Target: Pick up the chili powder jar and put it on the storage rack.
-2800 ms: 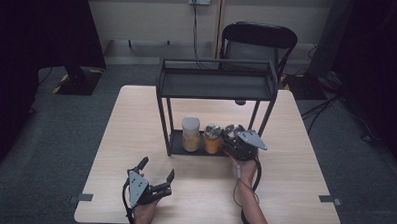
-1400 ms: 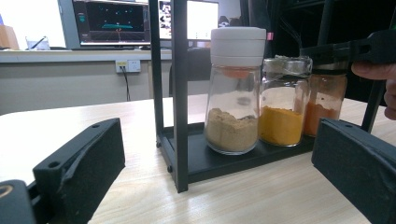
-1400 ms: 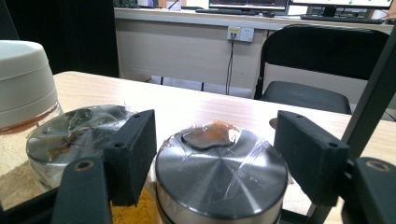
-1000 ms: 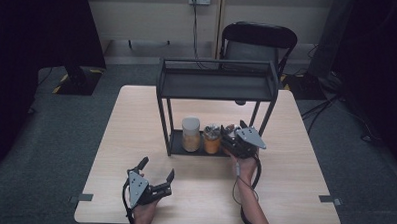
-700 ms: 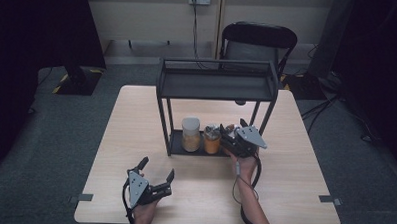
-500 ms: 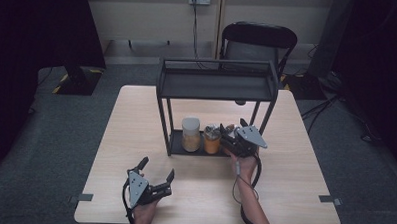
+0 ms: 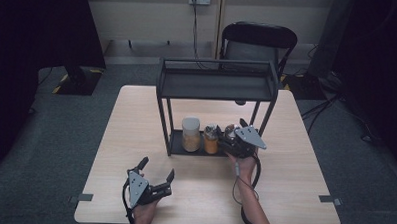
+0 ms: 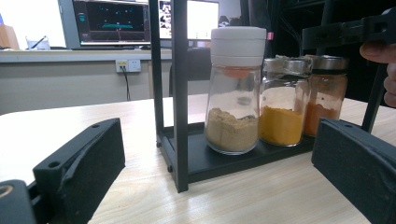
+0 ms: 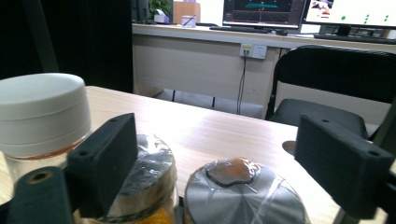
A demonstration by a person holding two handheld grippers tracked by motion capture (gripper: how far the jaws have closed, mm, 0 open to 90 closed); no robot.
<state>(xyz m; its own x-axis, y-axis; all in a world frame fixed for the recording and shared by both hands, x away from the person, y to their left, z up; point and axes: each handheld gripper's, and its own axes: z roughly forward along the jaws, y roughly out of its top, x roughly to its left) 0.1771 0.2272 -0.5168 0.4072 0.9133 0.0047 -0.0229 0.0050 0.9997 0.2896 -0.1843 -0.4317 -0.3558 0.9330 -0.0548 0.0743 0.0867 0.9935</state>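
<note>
A black two-tier rack (image 7: pixel 216 85) stands mid-table. On its lower shelf three spice jars stand in a row: a white-lidded jar (image 7: pixel 190 134) of tan powder, a yellow-powder jar (image 7: pixel 211 138), and an orange-powder jar (image 7: pixel 229 132) with a metal lid. My right gripper (image 7: pixel 229 139) reaches in at the orange jar (image 9: pixel 245 193). Its jaws have just been opening and now stand on either side of the lid, clear of it. My left gripper (image 7: pixel 157 169) rests wide open near the table's front edge, facing the rack (image 8: pixel 173 93), with nothing between its jaws.
A black chair (image 7: pixel 259 41) stands behind the table. The rack's top shelf (image 7: pixel 217 84) hangs low over the jars, and its right post (image 7: pixel 266 114) is close to my right gripper. Bare table (image 7: pixel 136 120) lies left of the rack.
The right gripper's jaws look slightly wider apart around the orange jar, which stays on the shelf. Both hands keep their places.
</note>
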